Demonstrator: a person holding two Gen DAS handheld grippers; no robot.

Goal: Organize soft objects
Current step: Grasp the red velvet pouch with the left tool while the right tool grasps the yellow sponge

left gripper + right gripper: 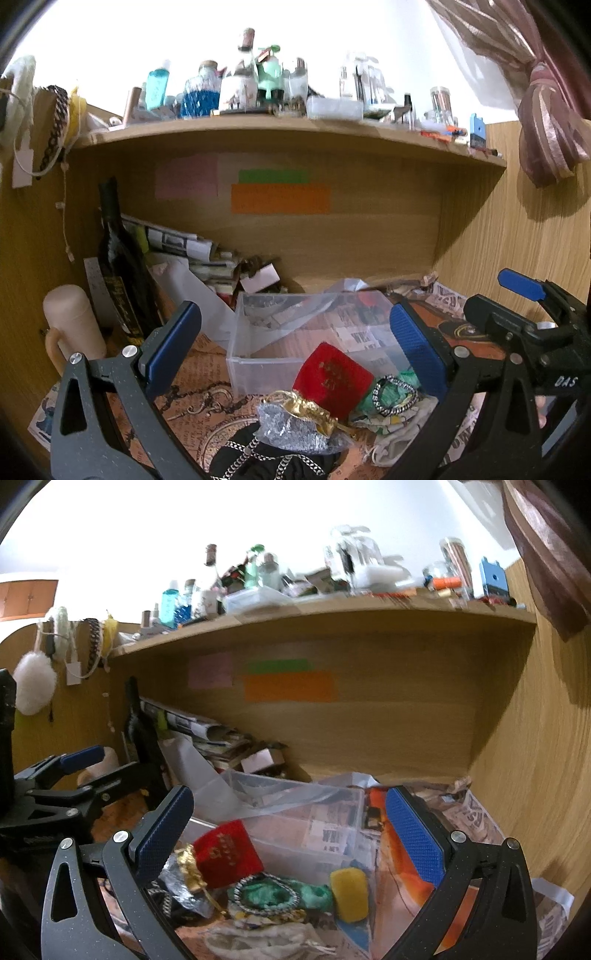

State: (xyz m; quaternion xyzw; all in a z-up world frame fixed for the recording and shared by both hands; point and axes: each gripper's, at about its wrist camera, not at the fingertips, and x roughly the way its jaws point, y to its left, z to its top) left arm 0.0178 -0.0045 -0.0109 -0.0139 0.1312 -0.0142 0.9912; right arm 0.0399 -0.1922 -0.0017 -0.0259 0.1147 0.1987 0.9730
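— Fingers on the left gripper (295, 350)?
— Spread wide, empty, above the red pouch (332, 380) leaning on the clear bin (258, 373), silver bag (295, 428) just below.
— Right wrist view?
— Right gripper (291, 834) also released, holding nothing; yellow sponge (349, 893) beside the green cloth (284, 895).

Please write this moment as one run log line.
left gripper: open, empty | right gripper: open, empty | soft items: red pouch, yellow sponge outside clear bin

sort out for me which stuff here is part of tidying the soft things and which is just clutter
Job:
red pouch
yellow sponge
green scrunchie
silver-gold fabric
clear bin

Lying about:
dark bottle
newspapers
shelf bottles
sticky notes
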